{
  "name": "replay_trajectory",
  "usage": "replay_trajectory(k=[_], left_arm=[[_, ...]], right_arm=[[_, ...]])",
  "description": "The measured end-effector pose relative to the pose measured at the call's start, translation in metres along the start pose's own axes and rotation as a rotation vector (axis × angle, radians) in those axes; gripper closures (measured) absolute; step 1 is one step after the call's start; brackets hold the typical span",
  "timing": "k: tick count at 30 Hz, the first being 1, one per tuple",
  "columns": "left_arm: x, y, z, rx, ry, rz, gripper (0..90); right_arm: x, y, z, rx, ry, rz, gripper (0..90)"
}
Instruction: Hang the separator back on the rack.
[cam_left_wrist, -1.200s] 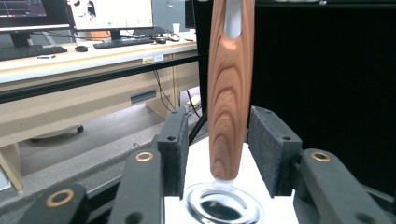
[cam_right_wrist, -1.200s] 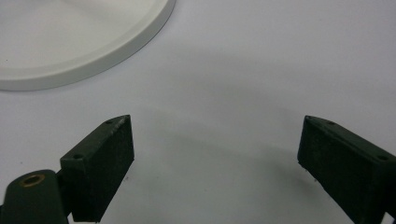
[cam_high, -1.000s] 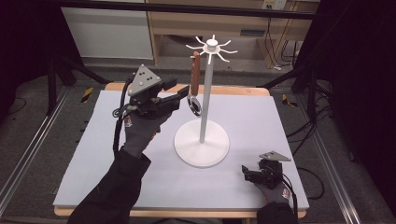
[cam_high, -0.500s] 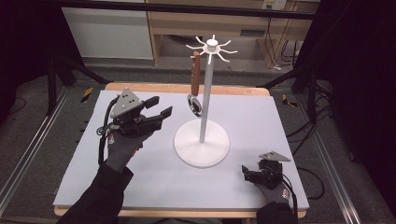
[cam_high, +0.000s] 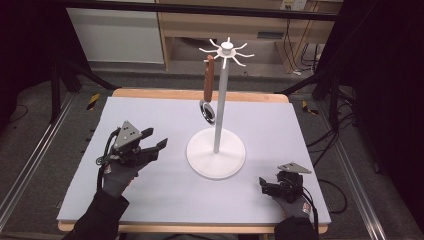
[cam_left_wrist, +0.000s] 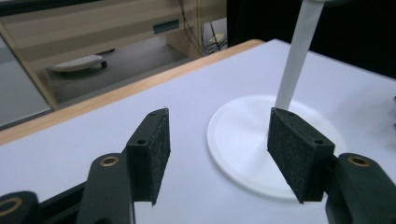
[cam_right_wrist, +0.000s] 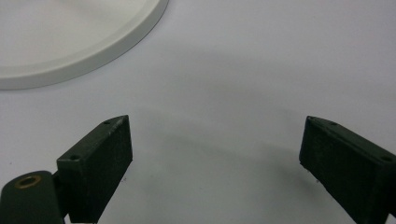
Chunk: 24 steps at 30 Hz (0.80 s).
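So, high view: white stand (cam_high: 216, 150) sits mid-table on the pale grey mat (cam_high: 280, 120) — round flat base, thin straight pole, spoked hook ring on top. A utensil (cam_high: 208, 95) with a brown wooden handle and shiny round metal head hangs from a left-side hook, clear of the pole. Left gripper (cam_high: 154, 140) is left of the base, jaws spread with nothing between them (they have just been opening). Right gripper (cam_high: 262, 184) rests at the near right of the mat, close to the near edge, well apart from the utensil. Open mat on both sides of the base; wooden table edge (cam_high: 200, 93) shows along the far side.

Left gripper view: left gripper (cam_left_wrist: 218, 140), matte black pads, rough foam-like faces, wide apart and empty. Stand base (cam_left_wrist: 243, 140) and pole just beyond them.

Right gripper view: right gripper (cam_right_wrist: 215, 154), pads spread, gripping nothing, bare smooth mat between. Rounded rim of the base (cam_right_wrist: 116, 42) at upper left, not touching.
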<state>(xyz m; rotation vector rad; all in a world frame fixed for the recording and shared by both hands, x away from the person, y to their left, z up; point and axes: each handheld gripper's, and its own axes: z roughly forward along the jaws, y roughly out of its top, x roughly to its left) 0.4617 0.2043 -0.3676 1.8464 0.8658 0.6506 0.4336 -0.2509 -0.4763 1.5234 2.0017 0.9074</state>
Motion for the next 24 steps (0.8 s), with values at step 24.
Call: replay_trajectory(k=[24], left_arm=[[0.053,-0.099,-0.021,0.135,0.150,-0.097,36.6]], right_arm=[[-0.007,-0.002,-0.001,-0.008,-0.045,-0.014,8.6]])
